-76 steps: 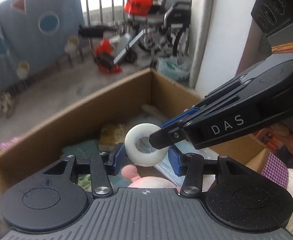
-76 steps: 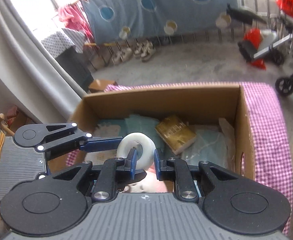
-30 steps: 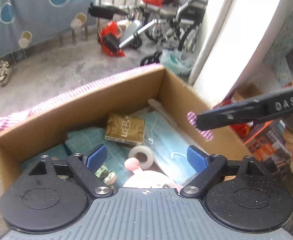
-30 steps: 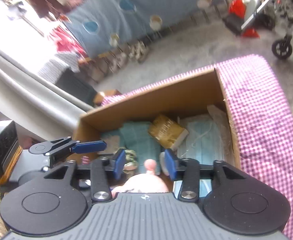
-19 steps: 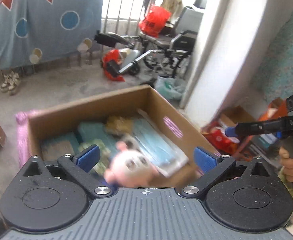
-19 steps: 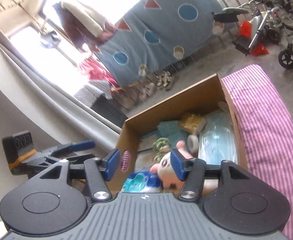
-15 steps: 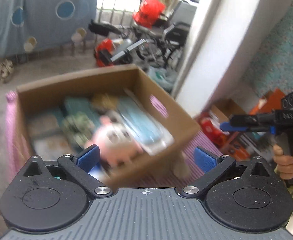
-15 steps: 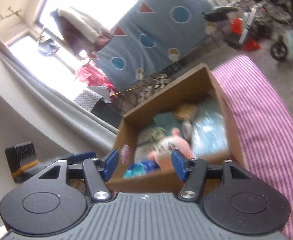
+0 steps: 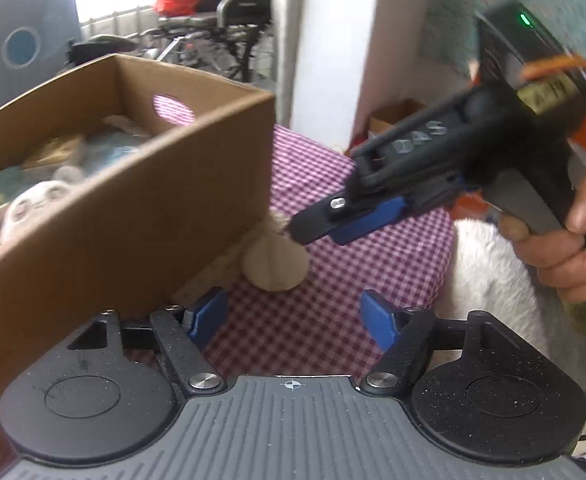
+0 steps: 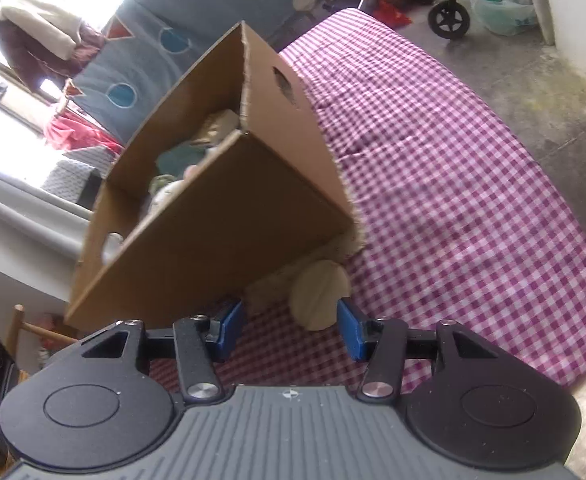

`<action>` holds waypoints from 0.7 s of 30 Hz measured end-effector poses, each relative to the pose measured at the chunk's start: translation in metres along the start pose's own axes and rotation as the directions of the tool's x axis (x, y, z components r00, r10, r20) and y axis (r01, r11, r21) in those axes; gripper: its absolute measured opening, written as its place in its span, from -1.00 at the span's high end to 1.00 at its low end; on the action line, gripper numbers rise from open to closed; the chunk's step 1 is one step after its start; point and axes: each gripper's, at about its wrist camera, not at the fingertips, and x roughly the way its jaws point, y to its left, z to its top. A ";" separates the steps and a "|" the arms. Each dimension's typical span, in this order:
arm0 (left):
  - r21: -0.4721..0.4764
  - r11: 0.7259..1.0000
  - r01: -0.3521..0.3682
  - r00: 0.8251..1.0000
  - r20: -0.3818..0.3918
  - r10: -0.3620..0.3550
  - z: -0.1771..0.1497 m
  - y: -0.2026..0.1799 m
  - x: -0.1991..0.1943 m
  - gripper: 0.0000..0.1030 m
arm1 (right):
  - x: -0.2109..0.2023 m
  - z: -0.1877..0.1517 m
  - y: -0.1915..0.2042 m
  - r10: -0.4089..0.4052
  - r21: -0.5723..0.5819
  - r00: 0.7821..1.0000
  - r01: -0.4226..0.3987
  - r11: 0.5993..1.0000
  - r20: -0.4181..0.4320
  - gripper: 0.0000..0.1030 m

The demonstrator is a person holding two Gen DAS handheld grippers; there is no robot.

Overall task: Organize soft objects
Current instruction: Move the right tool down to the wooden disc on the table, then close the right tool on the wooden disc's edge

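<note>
A cardboard box [image 9: 141, 216] [image 10: 229, 216] stands on a pink checked cloth [image 9: 333, 292] [image 10: 453, 184]. Soft things lie inside it, among them a pale plush face [image 9: 37, 200]. A beige plush toy [image 9: 275, 260] [image 10: 319, 294] sticks out from under the box's near corner. My right gripper [image 10: 289, 330] is open, its blue pads on either side of the toy's round foot; from the left wrist view it [image 9: 309, 228] reaches in from the right and touches the toy. My left gripper [image 9: 293, 316] is open and empty, just in front of the toy.
A wheelchair [image 9: 213, 32] and a blue cloth with circles [image 10: 197, 20] stand on the concrete floor behind the table. A white wall corner [image 9: 325, 40] rises at the right. A white fluffy cloth [image 9: 481, 288] lies beside the table edge.
Both grippers have pulled back from inside the box and dropped low in front of it. The white ring was let go and stays in the box. Both jaws have opened wide.
</note>
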 end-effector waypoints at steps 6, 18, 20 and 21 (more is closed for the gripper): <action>0.043 0.999 -0.022 1.000 -0.005 0.022 0.000 -0.005 0.028 -0.19 | 0.021 0.003 -0.011 -0.081 -0.007 0.997 0.081 0.997 -0.021 0.14; -0.017 1.000 -0.018 1.000 0.020 0.018 -0.008 0.012 0.044 0.18 | 0.046 0.013 0.002 -0.131 -0.066 0.989 0.127 0.990 -0.063 0.29; -0.040 0.999 -0.005 1.000 0.029 0.006 -0.010 0.017 0.043 0.24 | 0.047 0.014 -0.001 -0.107 -0.042 0.992 0.104 0.994 -0.063 0.28; -0.053 0.999 0.001 0.999 0.033 0.001 -0.009 0.021 0.042 0.25 | 0.046 0.015 -0.002 -0.092 -0.027 0.994 0.090 0.996 -0.059 0.28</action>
